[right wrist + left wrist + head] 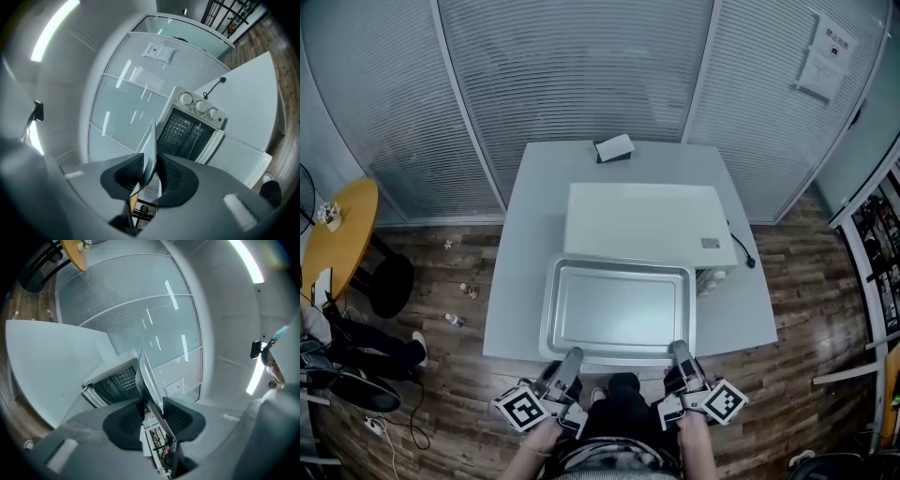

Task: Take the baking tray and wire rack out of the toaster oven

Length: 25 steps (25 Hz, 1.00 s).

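Wood floor (441, 375) and ribbed glass partitions (581, 75) frame a white table (517, 281) in the head view. Nearest the person, the left gripper (572, 354) and right gripper (680, 347) each pinch the near rim of the tray (619, 307), one close to each front corner. Each gripper view shows the thin metal edge clamped between dark ribbed pads, so neither gripper is empty or spread wide. The tray looks empty and roughly level. It appears to be out of the oven (647, 225), or very nearly so, held just in front of the open mouth and over the table's near part. The oven's dark inside shows in both gripper views, but I cannot pick out the rack for certain. A small box (614, 148) sits at the table's far edge, well behind the oven. For this step I would keep both grips even, so the tray does not twist or tip. I would also keep its far rim clear of the oven front and door. Then I would choose a bare patch of table beside the oven, setting the tray down flat before either gripper lets go. A thin rim could slip if one side leads.
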Available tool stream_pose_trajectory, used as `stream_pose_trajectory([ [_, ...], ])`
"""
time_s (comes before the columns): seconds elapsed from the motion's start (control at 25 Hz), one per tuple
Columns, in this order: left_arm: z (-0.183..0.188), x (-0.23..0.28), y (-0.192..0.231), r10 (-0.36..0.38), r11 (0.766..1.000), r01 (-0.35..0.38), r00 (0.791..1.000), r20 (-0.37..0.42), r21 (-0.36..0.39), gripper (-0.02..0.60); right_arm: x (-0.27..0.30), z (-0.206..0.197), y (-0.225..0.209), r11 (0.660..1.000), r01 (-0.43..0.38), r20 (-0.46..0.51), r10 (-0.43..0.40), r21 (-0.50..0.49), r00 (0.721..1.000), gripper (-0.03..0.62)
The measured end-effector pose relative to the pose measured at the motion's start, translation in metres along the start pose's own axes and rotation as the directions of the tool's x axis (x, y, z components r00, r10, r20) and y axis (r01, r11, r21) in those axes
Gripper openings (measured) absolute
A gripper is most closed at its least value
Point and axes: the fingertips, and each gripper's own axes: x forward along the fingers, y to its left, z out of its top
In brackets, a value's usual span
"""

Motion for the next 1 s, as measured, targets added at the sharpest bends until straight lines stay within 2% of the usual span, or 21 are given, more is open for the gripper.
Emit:
stream_pose_trajectory([
  [0.12,0.002,0.018,-0.001,0.011,1.0,-0.011,1.0,-0.017,0.007,0.129,0.011,0.015,-0.002,1.0,-0.005,-0.004,0.005,-0.006,1.0,0.092],
  [0.32,0.01,0.049,-0.005,0.022,1.0,-0.022,1.0,-0.012,-0.009,0.129,0.03,0.042,-0.013,0.999,0.011,0.002,-0.011,0.045,1.0,0.092],
  [0.52,0.026,0.082,-0.006,0.022,0.999,-0.022,1.0,0.001,0.026,0.126,0.06,0.065,-0.021,0.998,0.018,-0.011,-0.017,0.052,1.0,0.095],
  [0.8,0.035,0.119,0.004,0.033,0.999,-0.033,0.999,0.017,0.016,0.126,0.095,0.095,-0.031,1.0,0.002,-0.025,-0.002,0.018,1.0,0.097],
  [1.0,0.043,0.144,0.007,0.032,0.999,-0.032,0.999,0.03,-0.002,0.126,0.114,0.11,-0.039,0.999,0.02,-0.023,-0.019,0.039,1.0,0.1],
])
